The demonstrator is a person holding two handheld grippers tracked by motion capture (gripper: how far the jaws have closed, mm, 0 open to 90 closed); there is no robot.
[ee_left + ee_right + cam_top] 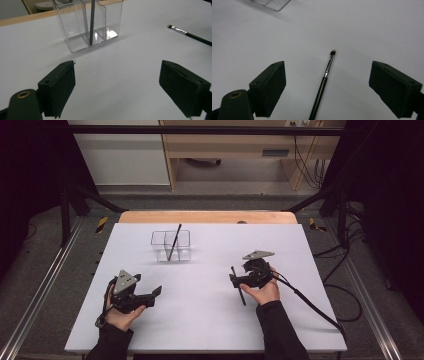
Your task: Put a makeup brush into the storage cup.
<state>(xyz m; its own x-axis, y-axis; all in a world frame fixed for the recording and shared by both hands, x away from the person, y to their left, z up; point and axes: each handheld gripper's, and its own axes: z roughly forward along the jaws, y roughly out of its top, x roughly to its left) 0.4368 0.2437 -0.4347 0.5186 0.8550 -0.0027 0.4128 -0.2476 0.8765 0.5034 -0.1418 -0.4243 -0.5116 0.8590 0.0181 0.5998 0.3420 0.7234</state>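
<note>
My right gripper [327, 87] hangs wide open over the brush [323, 87], which lies flat on the table [374, 30], bristles toward 12 o'clock. It looks light, thin and roll-prone, so I'd pinch mid-handle, below the ferrule.

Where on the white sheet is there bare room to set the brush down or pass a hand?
Free: the stretch between the left tongs and the right tongs, the front strip of the white sheet between the sleeves, and the far right corner. Crowded: around the clear holder with its upright brush, and at the loose brush between the right tongs' open jaws.
</note>
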